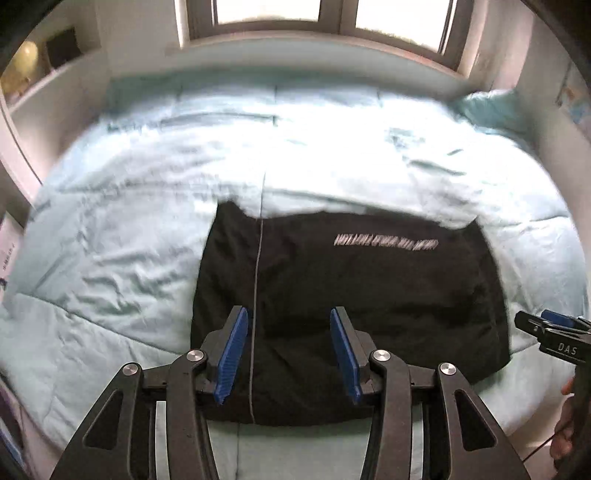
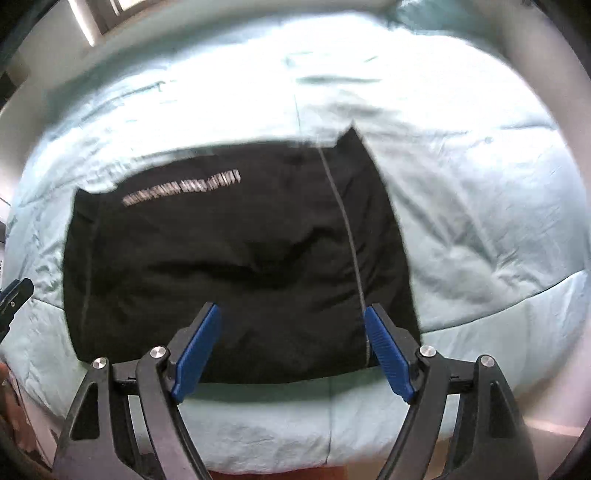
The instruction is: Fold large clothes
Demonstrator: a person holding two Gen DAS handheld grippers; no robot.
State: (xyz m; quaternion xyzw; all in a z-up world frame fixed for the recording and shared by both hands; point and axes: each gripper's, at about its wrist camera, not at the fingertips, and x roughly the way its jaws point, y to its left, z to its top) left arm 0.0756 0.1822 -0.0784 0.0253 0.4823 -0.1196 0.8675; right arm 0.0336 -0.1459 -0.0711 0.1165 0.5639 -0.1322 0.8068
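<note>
A black garment (image 1: 354, 306) with a line of white lettering lies folded into a rough rectangle on the pale blue bed; it also shows in the right wrist view (image 2: 229, 266). My left gripper (image 1: 288, 325) is open and empty above the garment's near left part. My right gripper (image 2: 293, 317) is open and empty above the garment's near edge. The right gripper also shows at the right edge of the left wrist view (image 1: 554, 332). The left gripper's tip shows at the left edge of the right wrist view (image 2: 13, 295).
A pale blue quilt (image 1: 129, 240) covers the bed, wrinkled all around the garment. A teal pillow (image 1: 491, 107) lies at the far right. A window (image 1: 332, 18) and sill run behind the bed. Shelves (image 1: 44, 74) stand at the far left.
</note>
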